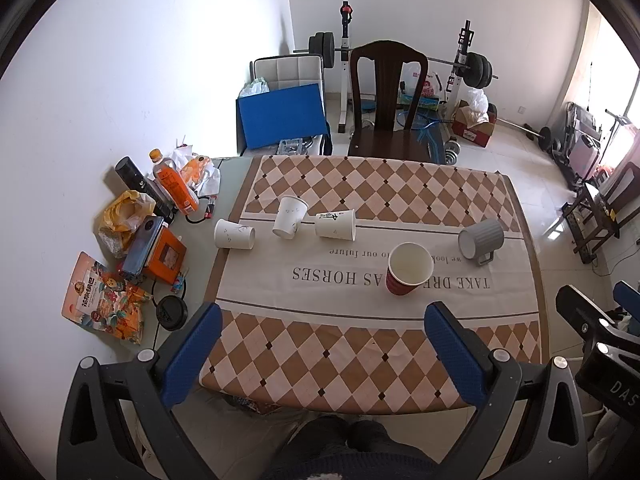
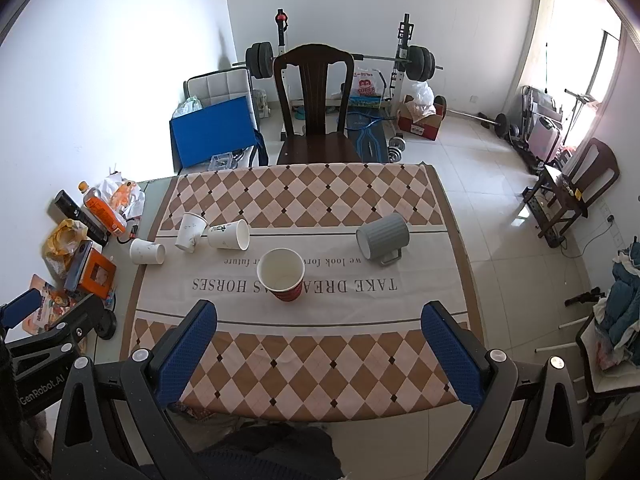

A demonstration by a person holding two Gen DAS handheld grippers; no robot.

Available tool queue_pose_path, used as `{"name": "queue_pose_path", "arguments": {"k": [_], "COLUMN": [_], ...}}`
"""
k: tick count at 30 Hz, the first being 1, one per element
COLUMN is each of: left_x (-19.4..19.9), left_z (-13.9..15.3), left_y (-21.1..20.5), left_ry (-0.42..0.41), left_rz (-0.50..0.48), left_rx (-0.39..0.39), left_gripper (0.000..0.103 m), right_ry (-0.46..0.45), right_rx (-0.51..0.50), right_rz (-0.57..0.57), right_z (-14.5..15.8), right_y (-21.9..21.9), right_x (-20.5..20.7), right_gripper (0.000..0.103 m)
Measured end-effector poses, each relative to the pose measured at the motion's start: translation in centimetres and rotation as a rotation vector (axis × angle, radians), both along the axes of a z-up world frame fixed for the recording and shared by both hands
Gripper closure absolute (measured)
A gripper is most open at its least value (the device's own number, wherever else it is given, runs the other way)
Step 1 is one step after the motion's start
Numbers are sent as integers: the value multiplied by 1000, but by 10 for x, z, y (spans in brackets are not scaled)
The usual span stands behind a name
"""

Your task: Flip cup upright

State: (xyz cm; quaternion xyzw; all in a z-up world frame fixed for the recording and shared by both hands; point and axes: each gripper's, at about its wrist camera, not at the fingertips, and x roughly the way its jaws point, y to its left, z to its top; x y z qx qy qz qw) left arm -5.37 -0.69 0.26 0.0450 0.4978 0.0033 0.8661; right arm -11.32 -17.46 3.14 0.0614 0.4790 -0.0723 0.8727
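A red paper cup (image 1: 409, 269) (image 2: 281, 274) stands upright on the checked tablecloth. A grey ribbed mug (image 1: 480, 240) (image 2: 383, 238) lies on its side to its right, handle down. Three white paper cups lie tipped over at the left: one (image 1: 234, 234) (image 2: 147, 252), a second (image 1: 289, 217) (image 2: 191, 232) and a third (image 1: 335, 224) (image 2: 228, 235). My left gripper (image 1: 324, 332) is open and empty above the table's near edge. My right gripper (image 2: 320, 330) is open and empty, also above the near edge, with the red cup just beyond it.
Clutter lies on the table's left side: an orange bottle (image 1: 174, 186), a black can (image 1: 136, 178), snack bags (image 1: 104, 300), an orange box (image 1: 160, 256). A dark wooden chair (image 1: 386, 100) stands behind the table. Weight racks and boxes line the back wall.
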Motion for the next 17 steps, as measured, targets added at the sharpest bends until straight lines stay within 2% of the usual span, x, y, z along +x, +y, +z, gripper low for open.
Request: {"name": "queue_pose_path", "arguments": {"k": [17], "left_x": [-2], "left_z": [-1], "left_y": [3], "left_ry": [-2], "left_rz": [-3], "left_rx": [-2], "left_gripper": [0], "right_ry": [-3], "right_rx": [1], "right_rz": [3], "right_z": [3], "right_y": [1], "right_x": [-3], "right_gripper": [0]}}
